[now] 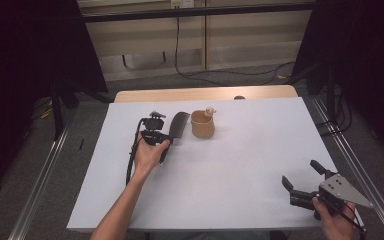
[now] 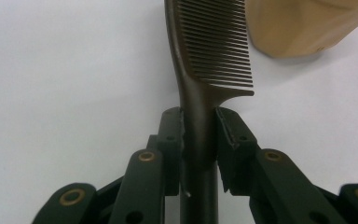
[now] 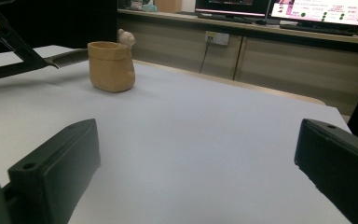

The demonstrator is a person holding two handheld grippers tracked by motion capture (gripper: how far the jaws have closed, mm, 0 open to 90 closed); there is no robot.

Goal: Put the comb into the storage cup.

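Left tool point(image 2: 199, 122) clamps the comb point(image 2: 213, 51) (beside the cup point(image 1: 202, 124))

Lab / office-style recording room.

White sheet point(image 1: 240, 165) is covering a wooden table point(image 1: 205, 93), which is sitting between metal rails point(image 1: 45, 170) on a grey floor. Cables point(image 1: 230, 72) are trailing along the floor by a beige cabinet wall point(image 1: 240, 35). Monitors point(image 3: 279, 7) are glowing on a long counter point(image 3: 261, 28), with a wall socket point(image 3: 216, 37) below. Dark curtains point(image 1: 25, 50) are hanging at both sides.
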